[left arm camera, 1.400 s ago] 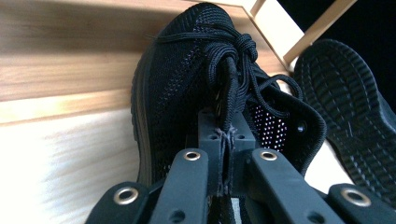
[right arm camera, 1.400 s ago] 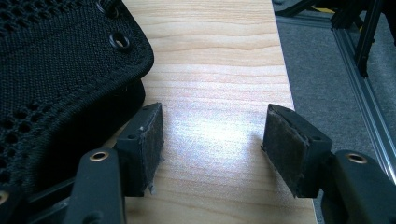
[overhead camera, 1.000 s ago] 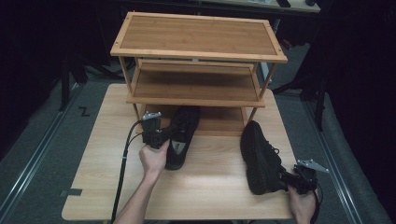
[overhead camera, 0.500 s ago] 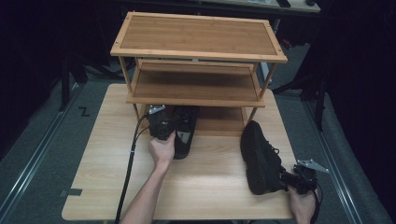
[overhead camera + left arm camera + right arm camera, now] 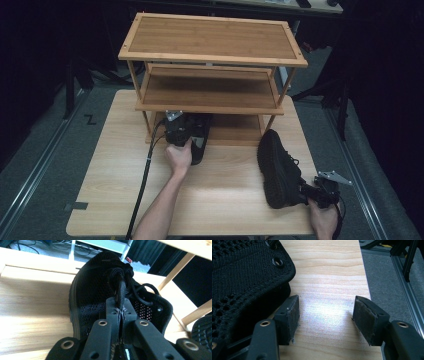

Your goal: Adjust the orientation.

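A black mesh sneaker (image 5: 201, 134) lies with its front under the lowest shelf of a wooden rack (image 5: 212, 37). My left gripper (image 5: 183, 130) is shut on the tongue of this sneaker (image 5: 97, 287), its jaws (image 5: 121, 308) pinched together on the strip below the laces. A second black sneaker (image 5: 277, 161) lies on its side on the table at the right. My right gripper (image 5: 311, 192) stands open just behind it, near the table's front right corner. In the right gripper view the open pads (image 5: 293, 315) have bare table between them and that sneaker (image 5: 242, 277) touches the left one.
The rack has three wooden shelves; the middle shelf (image 5: 210, 92) is bare. The light wooden table (image 5: 115, 170) ends close to the right gripper (image 5: 325, 315), with grey floor and a metal rail (image 5: 409, 302) beyond its edge. A cable (image 5: 145, 175) trails from the left gripper.
My left gripper has moved forward with the sneaker, sliding its front under the rack's lowest shelf. The right gripper and the second sneaker have stayed put.
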A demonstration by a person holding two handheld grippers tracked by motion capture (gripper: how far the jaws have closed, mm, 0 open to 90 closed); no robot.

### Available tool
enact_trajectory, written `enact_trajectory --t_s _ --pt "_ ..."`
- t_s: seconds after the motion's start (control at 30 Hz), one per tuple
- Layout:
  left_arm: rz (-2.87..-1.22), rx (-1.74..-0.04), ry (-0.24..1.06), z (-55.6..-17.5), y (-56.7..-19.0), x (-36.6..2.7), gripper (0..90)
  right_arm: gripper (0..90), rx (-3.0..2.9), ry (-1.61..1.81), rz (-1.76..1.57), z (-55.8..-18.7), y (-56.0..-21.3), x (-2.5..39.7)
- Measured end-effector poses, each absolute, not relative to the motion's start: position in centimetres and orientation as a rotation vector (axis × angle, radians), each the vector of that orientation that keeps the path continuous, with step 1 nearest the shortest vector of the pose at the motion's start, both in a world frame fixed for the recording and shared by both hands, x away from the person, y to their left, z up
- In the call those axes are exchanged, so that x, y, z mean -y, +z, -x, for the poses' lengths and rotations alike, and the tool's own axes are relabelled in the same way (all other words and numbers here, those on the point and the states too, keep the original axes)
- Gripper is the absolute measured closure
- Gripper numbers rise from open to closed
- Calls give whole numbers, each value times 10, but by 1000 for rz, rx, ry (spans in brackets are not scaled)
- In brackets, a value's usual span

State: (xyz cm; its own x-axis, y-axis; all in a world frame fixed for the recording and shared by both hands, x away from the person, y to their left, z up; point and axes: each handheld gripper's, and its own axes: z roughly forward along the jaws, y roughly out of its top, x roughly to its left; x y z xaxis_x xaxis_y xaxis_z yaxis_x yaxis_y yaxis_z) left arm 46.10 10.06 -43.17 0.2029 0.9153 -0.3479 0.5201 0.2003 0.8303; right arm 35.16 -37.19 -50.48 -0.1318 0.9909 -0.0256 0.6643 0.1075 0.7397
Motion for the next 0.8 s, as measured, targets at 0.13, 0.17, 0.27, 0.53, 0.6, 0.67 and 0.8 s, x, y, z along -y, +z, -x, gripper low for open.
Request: enact_trajectory --t_s 0.13,0.17,0.27,0.53,0.6,0.67,0.8 --pt "-1422 -1459 474 -465 -434 -100 878 386 -1860 797 -1607 -352 -505 372" --pt "-1414 -1460 474 -466 -434 -99 878 387 -1860 797 -1608 -352 -505 372" --pt "-1398 -1463 479 -468 -435 -97 877 386 -1860 797 -1606 -352 -505 372" --pt "-1364 -1471 488 -475 -439 -97 876 386 -1860 798 -1609 -351 -505 372" --pt "-1352 -1473 488 -476 -440 -97 876 386 -1860 798 -1609 -351 -505 371" --pt "-1339 -1475 482 -476 -440 -96 875 387 -1861 798 -1609 -351 -505 371" --pt "-1316 -1480 484 -479 -441 -95 874 386 -1861 798 -1609 -351 -505 371"
